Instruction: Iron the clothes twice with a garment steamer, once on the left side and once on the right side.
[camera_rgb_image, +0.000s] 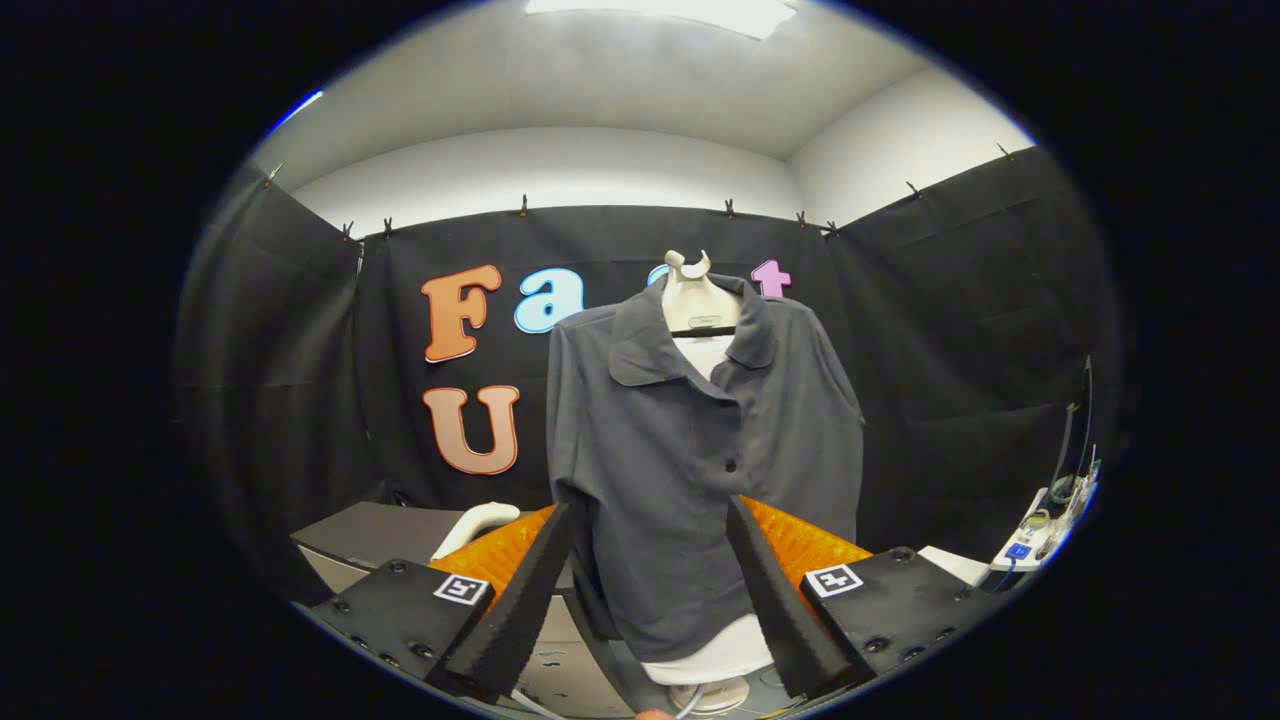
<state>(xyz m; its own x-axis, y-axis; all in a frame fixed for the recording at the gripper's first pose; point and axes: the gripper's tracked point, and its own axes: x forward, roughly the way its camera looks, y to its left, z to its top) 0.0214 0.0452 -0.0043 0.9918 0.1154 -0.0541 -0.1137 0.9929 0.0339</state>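
Dark grey collared polo shirt hangs on a white mannequin stand; gripper spread wide before it, empty, white curved steamer handle beside the shirt

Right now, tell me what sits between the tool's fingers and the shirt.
Gripper view: nothing lies between. The open tool has its fingers framing the shirt hem, empty. The white steamer lies off beside one finger, not in that stretch.

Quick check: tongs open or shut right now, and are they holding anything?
Tongs: open, fingers spread wide, holding nothing; the grey shirt hangs on its stand ahead of them, seen through the gap. The white steamer handle lies untouched beyond the left finger.
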